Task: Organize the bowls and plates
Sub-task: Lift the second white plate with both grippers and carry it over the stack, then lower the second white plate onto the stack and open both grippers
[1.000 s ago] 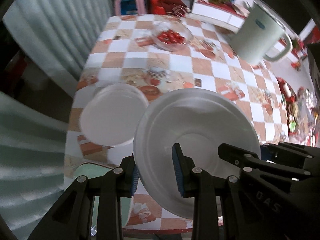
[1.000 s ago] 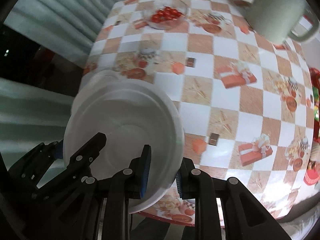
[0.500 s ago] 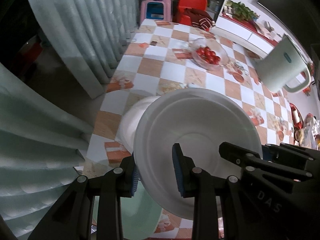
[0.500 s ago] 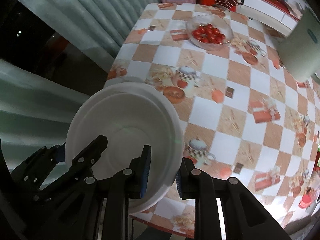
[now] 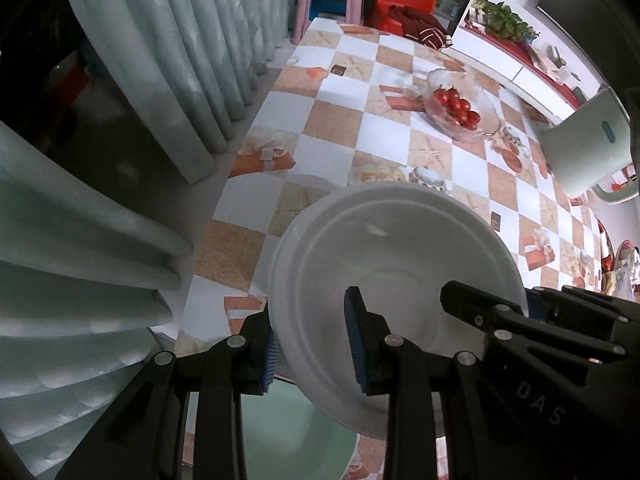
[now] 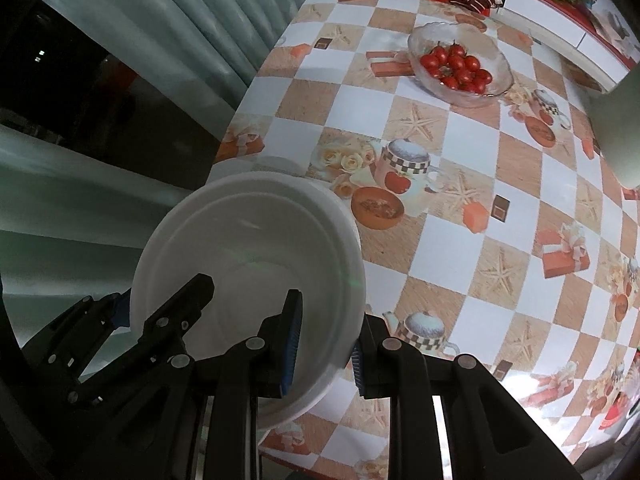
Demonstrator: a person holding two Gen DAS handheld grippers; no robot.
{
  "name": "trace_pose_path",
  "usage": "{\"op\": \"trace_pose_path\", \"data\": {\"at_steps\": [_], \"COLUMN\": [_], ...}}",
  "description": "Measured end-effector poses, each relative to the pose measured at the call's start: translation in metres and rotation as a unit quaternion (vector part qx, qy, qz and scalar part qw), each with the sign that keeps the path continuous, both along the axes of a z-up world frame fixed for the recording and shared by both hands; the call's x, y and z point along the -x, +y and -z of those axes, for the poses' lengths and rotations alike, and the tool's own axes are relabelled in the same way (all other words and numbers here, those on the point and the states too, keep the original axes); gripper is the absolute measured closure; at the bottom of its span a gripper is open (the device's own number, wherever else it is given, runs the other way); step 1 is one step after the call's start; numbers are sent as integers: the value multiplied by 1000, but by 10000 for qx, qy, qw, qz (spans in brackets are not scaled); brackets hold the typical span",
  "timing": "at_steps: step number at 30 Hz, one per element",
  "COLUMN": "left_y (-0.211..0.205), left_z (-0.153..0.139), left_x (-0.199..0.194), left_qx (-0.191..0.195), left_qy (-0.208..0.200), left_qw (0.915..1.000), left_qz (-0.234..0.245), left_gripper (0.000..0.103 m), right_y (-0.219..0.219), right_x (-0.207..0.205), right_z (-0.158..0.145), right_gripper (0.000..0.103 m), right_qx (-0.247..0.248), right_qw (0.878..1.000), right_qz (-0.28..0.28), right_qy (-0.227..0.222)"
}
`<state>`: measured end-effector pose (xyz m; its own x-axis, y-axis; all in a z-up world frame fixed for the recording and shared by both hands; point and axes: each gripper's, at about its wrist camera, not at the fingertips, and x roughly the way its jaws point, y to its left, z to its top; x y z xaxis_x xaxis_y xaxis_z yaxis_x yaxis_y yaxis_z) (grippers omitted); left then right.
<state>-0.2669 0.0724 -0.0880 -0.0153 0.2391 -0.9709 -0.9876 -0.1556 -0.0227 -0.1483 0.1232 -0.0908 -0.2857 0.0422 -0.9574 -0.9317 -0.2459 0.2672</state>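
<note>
white bowl clamped by its rim between both tongs.

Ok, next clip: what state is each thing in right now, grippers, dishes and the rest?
Left gripper: shut on the white plate's rim.
Right gripper: shut on the opposite rim.
White plate: held by both grippers above the table, tilted.
Glass bowl: upright on the table, holding cherry tomatoes.
Pale green jug: upright on the table, partly out of frame.
Green dish: below the plate, mostly hidden.

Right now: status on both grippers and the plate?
Left gripper and right gripper both clamp the white plate by opposite rims. Held above table. Tomato bowl far off.
</note>
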Motion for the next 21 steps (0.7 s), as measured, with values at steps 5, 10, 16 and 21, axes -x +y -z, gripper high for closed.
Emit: {"op": "trace_pose_path", "data": {"at_steps": [5,10,16,21], "left_y": [6,8,2,-4], "left_z": [12,22,32,34], "left_x": [6,8,15,30], "left_qx": [54,73,178,224], "left_qy": [-21,-37,91,110], "left_qw": [10000,10000,9997,9989], "left_qz": [-34,-9,-110,-393], "left_gripper": [70,69,53,24], "right_y": [7,14,11,13], "right_x": [6,10,5,-12], "right_z": [10,26,34,33], "right_gripper": [78,78,65,21], "right_qx": [2,221,353,393], "right_qw": [10000,9996,9990,9991], "right_qz": [-50,-145,-186,43], "right_qy": [-16,-99,-180,-126]}}
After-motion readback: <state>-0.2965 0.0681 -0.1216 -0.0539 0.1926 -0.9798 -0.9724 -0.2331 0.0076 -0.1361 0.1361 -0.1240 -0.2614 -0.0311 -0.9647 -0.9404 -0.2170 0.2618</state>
